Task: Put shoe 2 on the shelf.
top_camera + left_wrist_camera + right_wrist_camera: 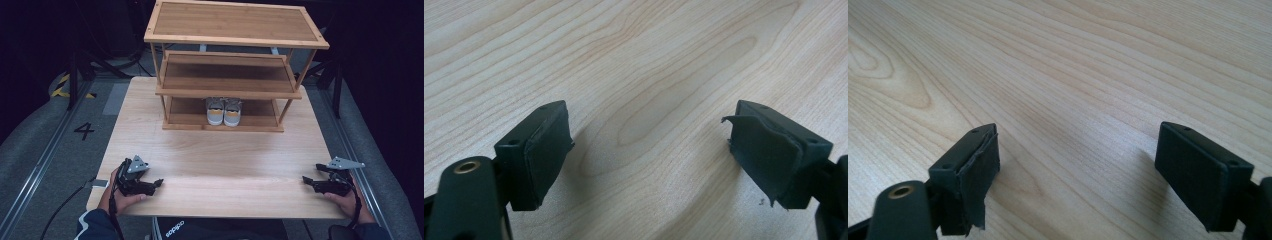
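Both tools rest at the near edge of the table point(215, 155), the left tool point(159, 183) and the right tool point(306, 181) each gaping wide with nothing between the jaws, bare wood showing in both gripper views. The nearest things to work on are the shoes point(223, 111), a pale pair standing side by side on the lowest level of the rack point(235, 37) at the far side, well apart from either tool. The likely trouble is the reach: the middle shelf overhangs the pair, so a tool coming in high could knock the rack, and the torn pad point(764, 150) on the left tool may slip on a shoe. The table is light wood grain; around it lie grey floor, rails, and a dark room.
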`<state>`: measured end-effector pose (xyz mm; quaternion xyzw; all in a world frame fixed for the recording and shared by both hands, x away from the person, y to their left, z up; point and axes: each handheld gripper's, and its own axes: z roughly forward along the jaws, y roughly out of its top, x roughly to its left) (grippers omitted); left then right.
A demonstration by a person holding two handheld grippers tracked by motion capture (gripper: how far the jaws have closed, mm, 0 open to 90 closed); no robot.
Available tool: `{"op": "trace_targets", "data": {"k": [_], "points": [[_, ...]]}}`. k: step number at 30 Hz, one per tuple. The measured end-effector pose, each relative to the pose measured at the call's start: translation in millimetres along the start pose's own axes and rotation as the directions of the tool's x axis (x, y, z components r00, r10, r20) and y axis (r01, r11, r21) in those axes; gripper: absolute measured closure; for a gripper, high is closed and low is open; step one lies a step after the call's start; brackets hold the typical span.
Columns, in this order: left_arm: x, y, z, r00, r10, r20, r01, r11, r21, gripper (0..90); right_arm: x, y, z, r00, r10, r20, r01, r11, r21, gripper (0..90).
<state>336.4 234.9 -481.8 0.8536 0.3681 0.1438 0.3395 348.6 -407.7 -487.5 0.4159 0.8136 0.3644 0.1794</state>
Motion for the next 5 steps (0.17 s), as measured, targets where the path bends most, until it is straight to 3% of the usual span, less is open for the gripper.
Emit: {"op": "trace_targets", "data": {"k": [5], "points": [[-0.5, -0.1, 0.2, 1.0000, -0.006, 0.003, 0.006, 1.0000, -0.001, 17.2, -0.1, 0.0, 0.1, 1.0000, 0.000, 0.000, 0.000, 1.000, -0.001, 18.5]]}}
